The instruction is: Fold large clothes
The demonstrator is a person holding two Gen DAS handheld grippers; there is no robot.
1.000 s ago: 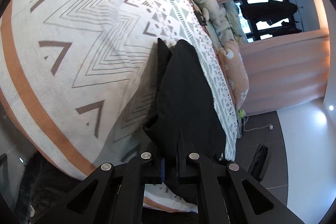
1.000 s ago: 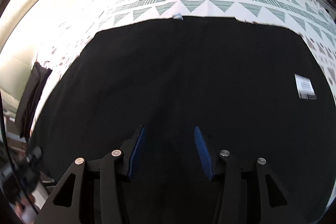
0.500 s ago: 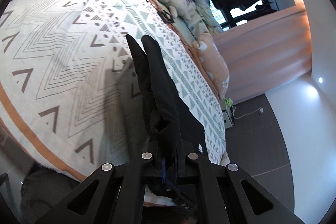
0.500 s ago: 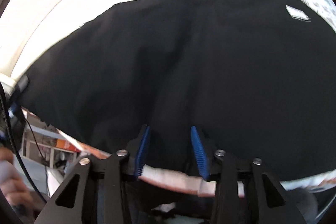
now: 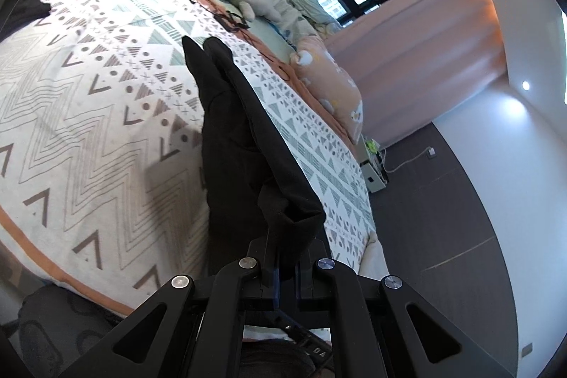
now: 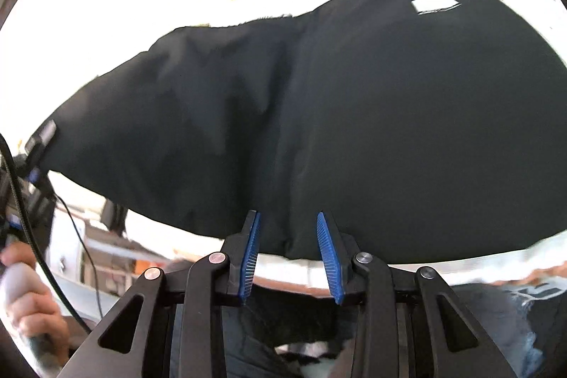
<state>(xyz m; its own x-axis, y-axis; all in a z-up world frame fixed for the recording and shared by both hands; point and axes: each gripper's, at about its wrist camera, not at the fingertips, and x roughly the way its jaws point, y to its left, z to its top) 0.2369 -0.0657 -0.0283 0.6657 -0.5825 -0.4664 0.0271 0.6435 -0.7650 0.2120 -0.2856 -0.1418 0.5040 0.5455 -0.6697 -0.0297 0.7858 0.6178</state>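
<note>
the left gripper (image 5: 286, 266) is pinching a lifted edge of the black garment (image 5: 241, 144), which is trailing toward 12 o'clock over the bed (image 5: 88, 101). the right gripper (image 6: 288, 250) is hovering spread at its near hem. folding is barely under way; most folds are remaining.

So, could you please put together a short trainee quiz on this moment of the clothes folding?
1. True or false: the left claw is shut on the black garment.
2. How do the right claw's blue pads stand? A) pressed together B) apart, with the garment's edge between them C) out of view
3. Fill in: the patch on the black cloth in the right wrist view is ____.

Key: 1 true; 2 B; 3 white.
</note>
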